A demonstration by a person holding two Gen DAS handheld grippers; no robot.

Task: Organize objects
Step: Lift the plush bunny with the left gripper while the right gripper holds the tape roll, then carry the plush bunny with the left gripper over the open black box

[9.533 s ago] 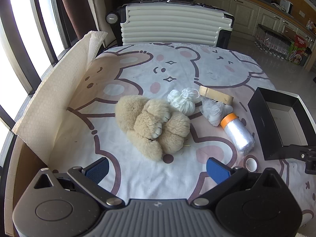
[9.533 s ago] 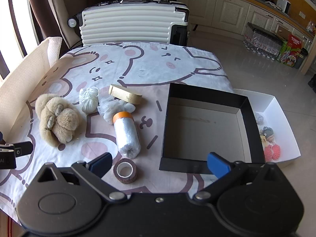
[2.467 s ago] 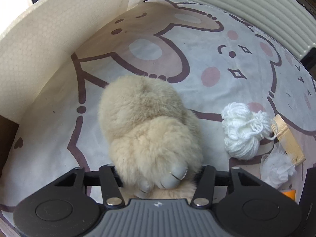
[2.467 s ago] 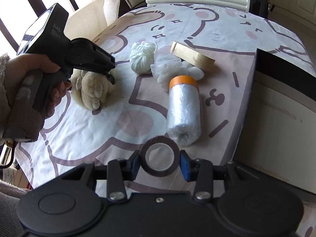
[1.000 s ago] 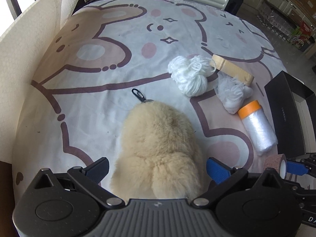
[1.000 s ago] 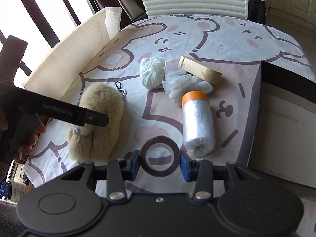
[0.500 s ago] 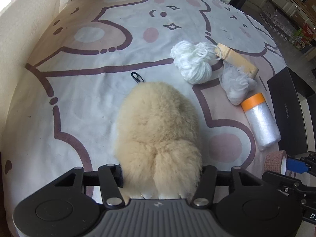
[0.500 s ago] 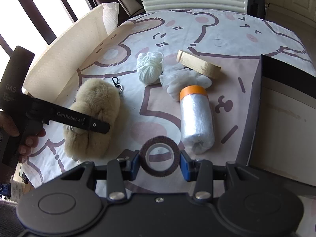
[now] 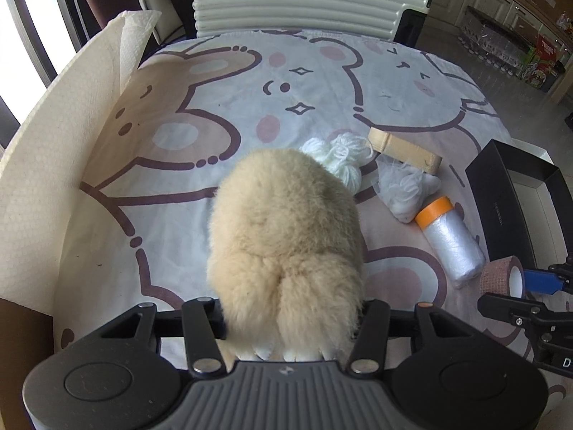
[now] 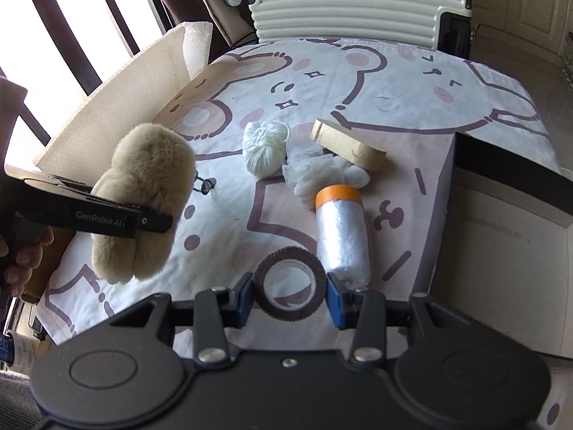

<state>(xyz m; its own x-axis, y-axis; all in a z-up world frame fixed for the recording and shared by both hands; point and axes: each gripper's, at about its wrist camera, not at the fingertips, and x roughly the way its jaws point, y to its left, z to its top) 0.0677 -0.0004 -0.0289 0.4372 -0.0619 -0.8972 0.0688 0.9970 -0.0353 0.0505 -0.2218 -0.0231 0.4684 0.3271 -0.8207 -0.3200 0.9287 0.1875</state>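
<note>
A fluffy beige plush toy hangs clear of the bear-print cloth. My left gripper has its jaws closing on the toy's lower end, pads pressed into the fur. In the right wrist view the toy shows lifted at the left, a hand on that gripper's handle. My right gripper is shut on a brown tape roll, held just above the cloth near the front edge. The black open box lies to the right.
On the cloth lie a white yarn ball, a wooden block, a white mesh bundle and an orange-capped film roll. A ribbed suitcase stands behind. A cream foam sheet walls the left.
The left jaws went from wide to closed on the plush toy, then lifted it off the cloth. The right gripper kept still with the tape roll.
</note>
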